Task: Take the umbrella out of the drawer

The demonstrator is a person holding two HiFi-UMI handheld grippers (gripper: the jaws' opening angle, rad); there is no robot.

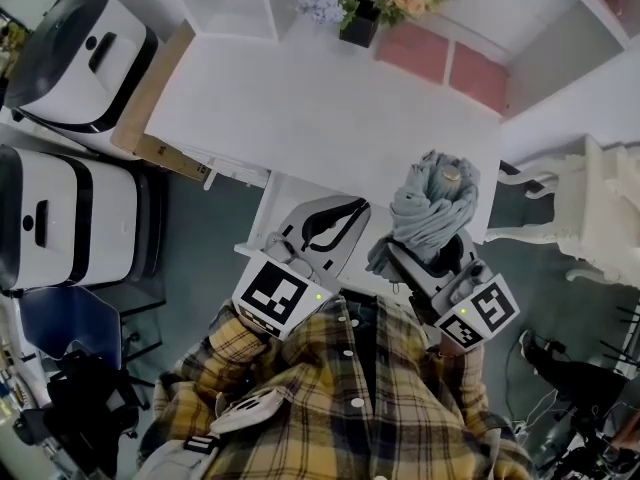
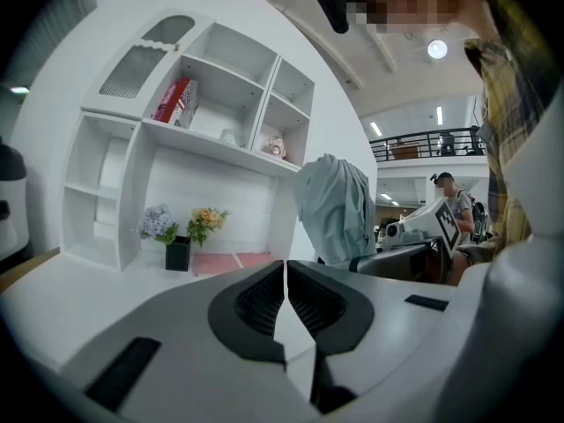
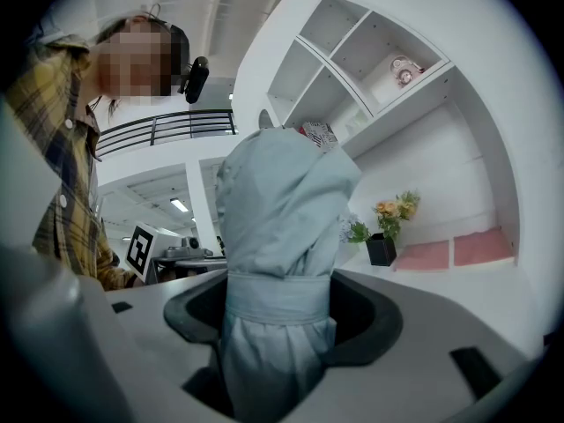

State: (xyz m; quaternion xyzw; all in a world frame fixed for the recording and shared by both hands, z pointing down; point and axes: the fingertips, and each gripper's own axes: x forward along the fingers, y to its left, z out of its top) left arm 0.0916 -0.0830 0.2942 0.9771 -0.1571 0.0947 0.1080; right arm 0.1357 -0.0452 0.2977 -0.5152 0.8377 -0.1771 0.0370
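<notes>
A folded grey-blue umbrella (image 1: 432, 203) stands upright in my right gripper (image 1: 437, 255), above the front edge of the white desk (image 1: 330, 98). In the right gripper view the jaws are shut on the umbrella (image 3: 282, 210) at its strap band, my right gripper (image 3: 282, 296) wrapping it from both sides. My left gripper (image 1: 345, 213) hovers over what looks like an open white drawer (image 1: 275, 203) below the desk front. Its jaws are shut with nothing between them, as the left gripper view shows for my left gripper (image 2: 286, 276). The umbrella (image 2: 335, 205) rises to the right of it.
A black pot of flowers (image 1: 360, 18) and pink mats (image 1: 440, 58) sit at the desk's back, under white shelving (image 2: 220, 86). Two white appliances (image 1: 80, 58) stand at the left, a blue chair (image 1: 70, 328) below them, a white chair (image 1: 590, 208) at the right.
</notes>
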